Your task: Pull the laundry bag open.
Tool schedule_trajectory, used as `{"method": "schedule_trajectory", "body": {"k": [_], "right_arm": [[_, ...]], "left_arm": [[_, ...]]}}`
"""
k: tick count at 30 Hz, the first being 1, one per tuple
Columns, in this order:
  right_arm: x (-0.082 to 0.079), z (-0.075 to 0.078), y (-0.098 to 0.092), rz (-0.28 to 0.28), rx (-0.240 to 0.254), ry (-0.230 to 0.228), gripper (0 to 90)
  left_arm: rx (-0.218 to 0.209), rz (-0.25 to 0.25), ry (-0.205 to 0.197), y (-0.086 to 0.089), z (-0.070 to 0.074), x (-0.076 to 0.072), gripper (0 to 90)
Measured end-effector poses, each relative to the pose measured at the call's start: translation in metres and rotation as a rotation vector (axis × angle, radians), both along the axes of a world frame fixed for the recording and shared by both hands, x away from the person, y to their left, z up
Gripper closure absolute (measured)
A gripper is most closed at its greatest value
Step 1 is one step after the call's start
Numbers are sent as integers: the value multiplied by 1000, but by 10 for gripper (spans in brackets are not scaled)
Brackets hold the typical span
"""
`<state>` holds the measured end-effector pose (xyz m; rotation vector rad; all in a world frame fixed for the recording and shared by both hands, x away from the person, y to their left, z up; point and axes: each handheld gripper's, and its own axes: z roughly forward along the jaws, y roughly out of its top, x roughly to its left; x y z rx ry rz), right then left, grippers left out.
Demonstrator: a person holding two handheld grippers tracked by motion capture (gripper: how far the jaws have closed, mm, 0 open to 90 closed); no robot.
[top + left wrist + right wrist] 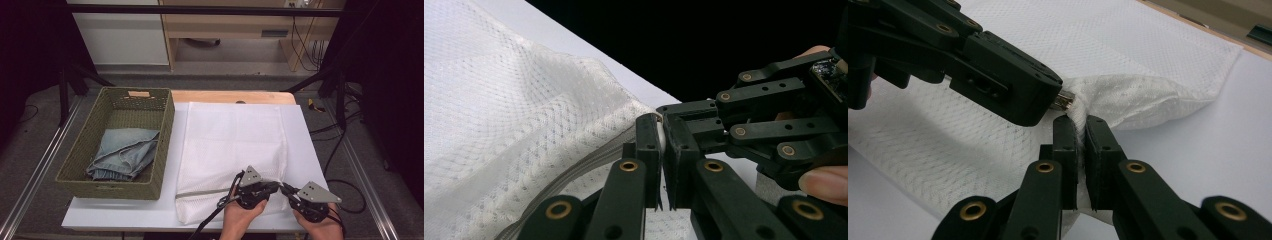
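Note:
A white mesh laundry bag (232, 145) lies flat on a white board, its grey zipper (205, 191) running along the near edge. Both grippers meet at the bag's near right corner. My left gripper (275, 186) points right and is shut on the small metal zipper pull (1066, 100) at the end of the zipper (574, 170). My right gripper (286, 189) points left, and its jaws (1080, 135) are shut on the bunched mesh of the bag's corner (1128, 97) just beside the pull. The corner is lifted slightly off the board.
A green woven basket (107, 190) stands on the left of the board with folded blue jeans (125, 152) inside. The white board (305, 145) reaches a little past the bag on the right. A wooden table edge (230, 96) lies behind it.

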<state>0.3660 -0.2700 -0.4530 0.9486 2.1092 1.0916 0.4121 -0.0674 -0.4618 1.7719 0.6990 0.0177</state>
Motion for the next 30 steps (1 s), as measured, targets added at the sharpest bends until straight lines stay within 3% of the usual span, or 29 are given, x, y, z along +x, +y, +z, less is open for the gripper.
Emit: {"method": "schedule_trajectory", "body": {"k": [9,30], "right_arm": [[0,2,1,-25,11,37,849],[-1,6,2,-52,6,66,859]], "left_arm": [[1,3,5,-1,-1,-1,865],[12,40,9,0,-1,-2,867]]}}
